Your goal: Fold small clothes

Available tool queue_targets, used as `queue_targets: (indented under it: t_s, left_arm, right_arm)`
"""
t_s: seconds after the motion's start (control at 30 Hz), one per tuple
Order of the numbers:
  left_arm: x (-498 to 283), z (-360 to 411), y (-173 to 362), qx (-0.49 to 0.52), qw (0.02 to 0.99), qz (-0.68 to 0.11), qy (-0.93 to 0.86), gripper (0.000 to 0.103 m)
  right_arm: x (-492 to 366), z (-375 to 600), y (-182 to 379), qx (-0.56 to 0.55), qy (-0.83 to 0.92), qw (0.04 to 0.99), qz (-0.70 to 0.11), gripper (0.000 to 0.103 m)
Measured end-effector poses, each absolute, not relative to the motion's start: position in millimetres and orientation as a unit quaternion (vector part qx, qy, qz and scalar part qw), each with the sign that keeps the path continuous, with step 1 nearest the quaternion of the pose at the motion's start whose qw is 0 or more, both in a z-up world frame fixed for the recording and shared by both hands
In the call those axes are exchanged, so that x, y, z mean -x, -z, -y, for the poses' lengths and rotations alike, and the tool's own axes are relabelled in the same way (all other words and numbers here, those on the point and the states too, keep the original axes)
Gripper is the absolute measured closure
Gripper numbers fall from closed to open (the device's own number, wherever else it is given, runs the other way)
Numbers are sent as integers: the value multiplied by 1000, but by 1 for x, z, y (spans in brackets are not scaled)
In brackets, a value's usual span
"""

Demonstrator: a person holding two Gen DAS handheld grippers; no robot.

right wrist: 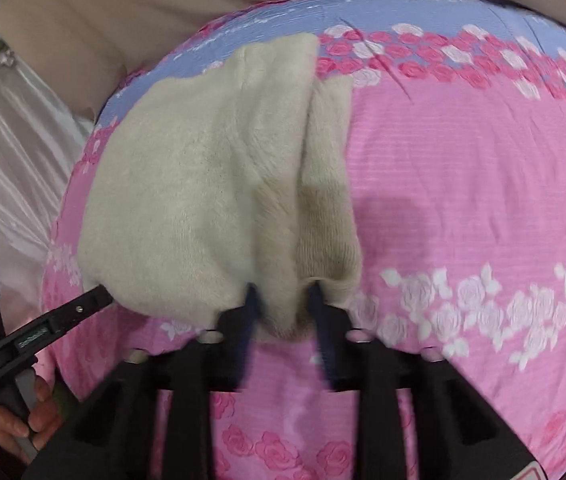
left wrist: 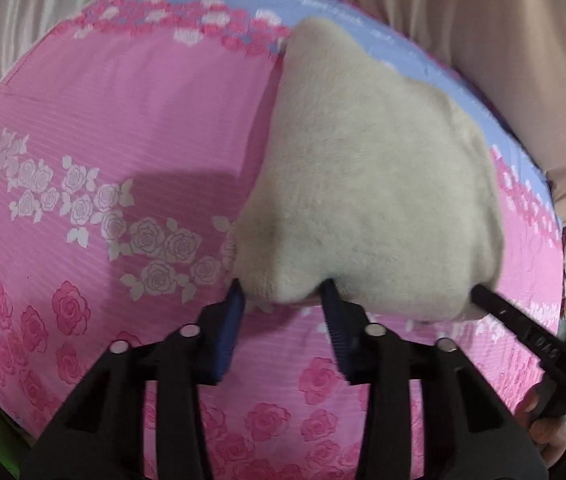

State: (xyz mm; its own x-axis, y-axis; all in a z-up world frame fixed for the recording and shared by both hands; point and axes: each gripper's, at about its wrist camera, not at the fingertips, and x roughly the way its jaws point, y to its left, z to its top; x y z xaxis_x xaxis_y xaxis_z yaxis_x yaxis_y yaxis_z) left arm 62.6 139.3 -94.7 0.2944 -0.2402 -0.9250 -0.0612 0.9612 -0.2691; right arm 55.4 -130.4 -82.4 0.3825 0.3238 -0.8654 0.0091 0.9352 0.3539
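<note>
A cream fleece garment [left wrist: 367, 184] lies on a pink rose-print sheet [left wrist: 123, 128]. My left gripper [left wrist: 283, 296] has its blue-padded fingers on either side of a bunched near edge of the garment, which is pinched between them. In the right wrist view the same garment [right wrist: 195, 184] has a folded ridge down its right side. My right gripper [right wrist: 283, 300] grips its near edge at that ridge. Each gripper shows in the other's view: the right one's tip [left wrist: 483, 296] and the left one's tip [right wrist: 99, 296] both reach into the cloth edge.
The sheet has a blue band with roses [left wrist: 323, 4] at the far edge and beige fabric [left wrist: 483, 40] beyond it. White satin cloth [right wrist: 7, 132] lies off the left side. A hand [right wrist: 15, 424] holds the left gripper's handle.
</note>
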Motion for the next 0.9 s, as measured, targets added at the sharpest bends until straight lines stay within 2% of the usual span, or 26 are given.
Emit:
queue_targets:
  t_s: [0.1,0.17,0.2,0.23,0.27,0.4,0.43,0.47,0.5,0.53,0.6,0.77,0.9]
  left_arm:
    - [-53,-136,69,128,813,-564,69,65]
    - [-49,-130,62,103,826,-550,63,46]
    - [-49,-123,67,81,828,-551,61,43]
    - [-50,-117,76,68,823,-561,60,43]
    - [-51,-114,83,63,816,-572,59,43]
    - [-41,-112,86,77,805,-586,59,43]
    - [-33,-110,80,74,808,-582,60,39]
    - [-28,-107,73,72,812,-576,61,27]
    - [-24,-104,69,71,817,-569,61,21]
    - [-16,-100,59,75,828,-552,60,17]
    - [-9,-92,48,74,843,-531,54,13]
    - [0,-67,32,25,869,-492,54,10]
    - [3,-56,34,-5,870,-490,47,10]
  right_arm:
    - [-40,123,35,-104,-97,862,-487,95]
    - [-43,121,53,-87,-89,853,-508,94]
    - [-50,119,84,-73,-80,828,-550,93]
    - [-54,117,111,-65,-80,807,-581,92]
    - [-52,121,121,-74,-87,810,-575,89]
    - [-33,126,80,-104,-67,831,-543,80]
    - [-25,127,66,-99,-57,841,-529,75]
    - [-18,130,54,-93,-47,850,-516,69]
    - [-9,132,44,-91,-32,861,-499,54]
    - [-3,136,36,-93,-20,869,-485,41]
    - [7,137,28,-90,1,884,-458,32]
    - [13,134,39,-44,19,886,-462,29]
    - [19,137,48,-58,11,873,-485,29]
